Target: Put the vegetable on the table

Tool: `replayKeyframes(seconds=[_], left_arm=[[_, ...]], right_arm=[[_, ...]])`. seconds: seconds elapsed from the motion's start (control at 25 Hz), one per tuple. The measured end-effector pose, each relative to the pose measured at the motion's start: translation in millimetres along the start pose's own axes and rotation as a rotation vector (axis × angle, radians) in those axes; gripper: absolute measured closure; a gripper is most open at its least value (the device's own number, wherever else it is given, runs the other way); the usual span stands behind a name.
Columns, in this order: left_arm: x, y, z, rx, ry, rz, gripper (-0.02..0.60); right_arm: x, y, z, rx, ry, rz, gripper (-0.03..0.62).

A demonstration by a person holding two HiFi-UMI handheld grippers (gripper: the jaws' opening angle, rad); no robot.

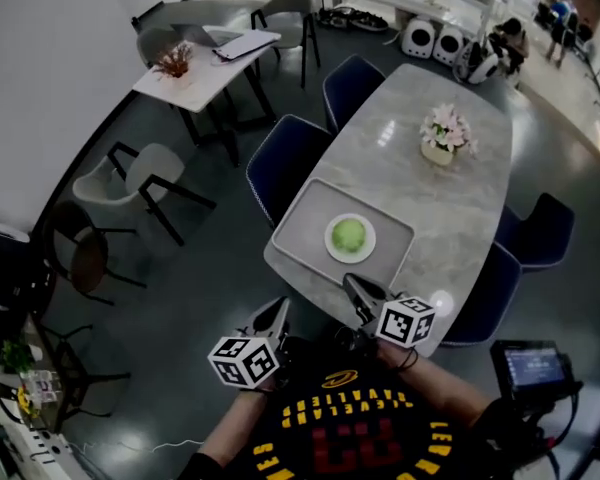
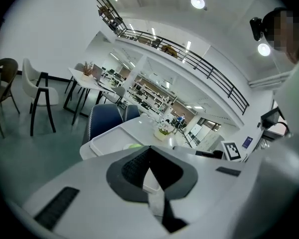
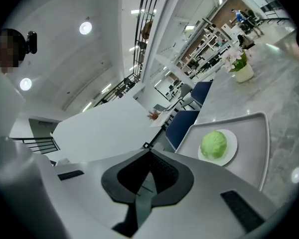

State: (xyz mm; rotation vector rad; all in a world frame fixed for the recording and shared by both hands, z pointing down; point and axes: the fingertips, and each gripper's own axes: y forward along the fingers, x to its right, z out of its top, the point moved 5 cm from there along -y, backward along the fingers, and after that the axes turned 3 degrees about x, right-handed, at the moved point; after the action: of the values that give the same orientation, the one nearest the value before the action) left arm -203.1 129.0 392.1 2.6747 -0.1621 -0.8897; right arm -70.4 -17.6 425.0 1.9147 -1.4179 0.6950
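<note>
Cabbage (image 1: 349, 235) sits on a white plate (image 1: 371, 247), mid-tray. Tray (image 1: 312, 216) lies at the table's (image 1: 460, 203) near end, along its left edge, close to the near-left corner. So the cabbage is on plate and tray, not on the bare tabletop.

Right gripper (image 1: 352, 283): jaws clenched, nothing between them. Tips hover at the table's near edge, just beside the tray's near rim and apart from plate and cabbage. In its own view the cabbage shows ahead and to the right of the tips.

Left gripper (image 1: 278, 309): jaws together too, empty. It is off the table, past the near-left corner, over the floor. Its own view looks over the tray's left edge, with only a sliver of green visible behind the jaw tips.

Flower pot (image 1: 443, 136) stands further up the table, toward the far end, well apart from the tray. Blue chairs (image 1: 285, 168) are tucked along both long edges.
</note>
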Motion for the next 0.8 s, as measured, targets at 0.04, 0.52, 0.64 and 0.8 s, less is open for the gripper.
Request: replayKeyframes(seconds=[0.04, 0.52, 0.64, 0.8], left_arm=[[4, 12, 5, -0.014, 0.005, -0.008, 0.581], [-27, 144, 22, -0.322, -0.037, -0.137, 0.581], [-47, 176, 25, -0.402, -0.019, -0.171, 0.581], [-75, 215, 25, -0.537, -0.008, -0.243, 0.581]], right_arm=[[8, -2, 9, 0.017, 0.009, -0.013, 0.589], [94, -22, 42, 0.122, 0.090, -0.308, 0.589], [116, -19, 38, 0.094, 0.117, -0.378, 0.589], [145, -5, 40, 0.077, 0.143, -0.454, 0.588]])
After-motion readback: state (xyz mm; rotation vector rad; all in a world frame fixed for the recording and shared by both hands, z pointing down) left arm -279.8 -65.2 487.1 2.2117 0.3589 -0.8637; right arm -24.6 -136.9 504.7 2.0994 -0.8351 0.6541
